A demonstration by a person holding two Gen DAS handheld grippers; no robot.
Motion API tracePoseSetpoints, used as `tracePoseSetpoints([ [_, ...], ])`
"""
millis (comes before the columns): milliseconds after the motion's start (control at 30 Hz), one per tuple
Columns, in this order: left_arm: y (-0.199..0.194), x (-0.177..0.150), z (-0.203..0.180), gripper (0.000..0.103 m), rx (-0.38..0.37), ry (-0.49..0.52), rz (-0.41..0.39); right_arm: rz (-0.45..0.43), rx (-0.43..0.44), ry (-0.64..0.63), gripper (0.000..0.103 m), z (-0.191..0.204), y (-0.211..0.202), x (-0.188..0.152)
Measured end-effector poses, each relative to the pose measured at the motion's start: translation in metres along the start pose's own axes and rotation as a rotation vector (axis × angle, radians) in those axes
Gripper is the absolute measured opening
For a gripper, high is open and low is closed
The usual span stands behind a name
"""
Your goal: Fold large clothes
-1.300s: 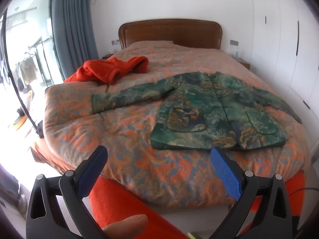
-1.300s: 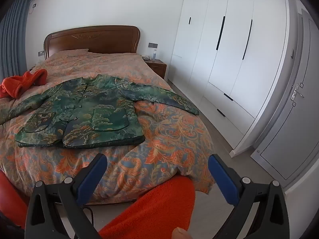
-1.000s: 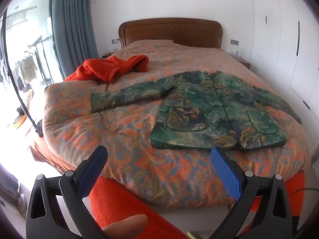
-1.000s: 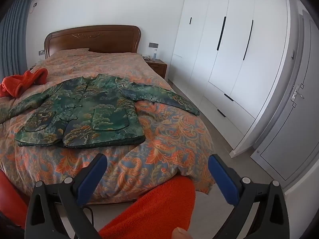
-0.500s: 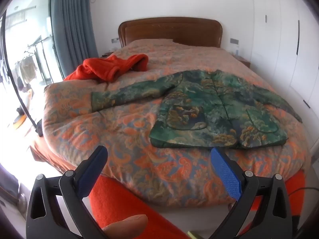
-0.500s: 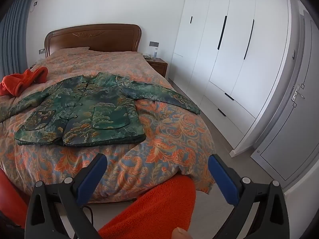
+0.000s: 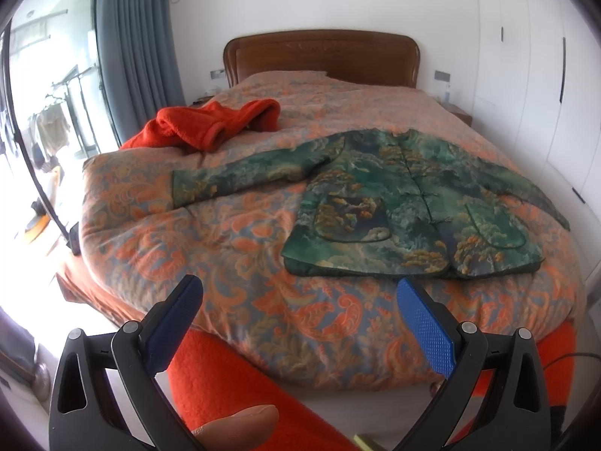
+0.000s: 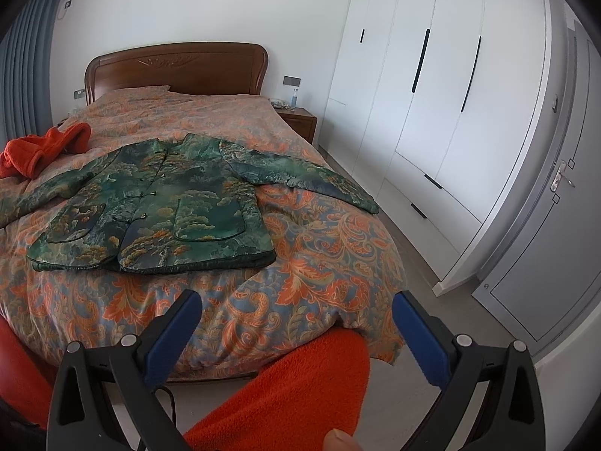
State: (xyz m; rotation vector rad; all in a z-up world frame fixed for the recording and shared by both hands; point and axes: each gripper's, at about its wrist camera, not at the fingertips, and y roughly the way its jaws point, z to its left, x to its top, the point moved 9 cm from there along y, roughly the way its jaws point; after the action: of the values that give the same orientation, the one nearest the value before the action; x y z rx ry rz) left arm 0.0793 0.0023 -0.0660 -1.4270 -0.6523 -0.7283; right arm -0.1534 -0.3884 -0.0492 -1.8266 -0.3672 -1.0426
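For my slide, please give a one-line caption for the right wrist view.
Open right claw faces a green patterned brocade jacket spread flat on an orange paisley bed quilt, beside white wardrobe doors.

One bed (image 7: 240, 248) fills the middle of both views, with one wooden headboard (image 8: 176, 69) at the top. Two garments lie on it: one green jacket (image 8: 161, 203) at centre and one red fleece (image 7: 210, 124) at upper left. Two grippers show, one per view, each with two blue pads (image 7: 424, 323). One nightstand (image 8: 298, 122) stands upper centre; one curtain (image 7: 139, 37) hangs upper left.
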Motion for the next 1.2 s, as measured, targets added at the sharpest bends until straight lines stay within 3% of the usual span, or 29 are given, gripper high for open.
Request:
tracePoseSetpoints([
  [533,0.0007,-0.0001,-0.0001,0.103,0.0,0.0,-0.001,-0.01,-0.011,-0.012,0.103,0.0004,0.0,0.001],
  [733,0.0004,-0.0008,-0.0011,0.103,-0.001,-0.001,0.0,0.039,0.004,-0.008,0.103,0.002,0.0015,-0.0049],
  [1200,0.0018,-0.0033,-0.0023,0.103,-0.002,0.003,0.006,-0.023,0.0,0.006,0.103,0.0017,0.0017,-0.0001],
])
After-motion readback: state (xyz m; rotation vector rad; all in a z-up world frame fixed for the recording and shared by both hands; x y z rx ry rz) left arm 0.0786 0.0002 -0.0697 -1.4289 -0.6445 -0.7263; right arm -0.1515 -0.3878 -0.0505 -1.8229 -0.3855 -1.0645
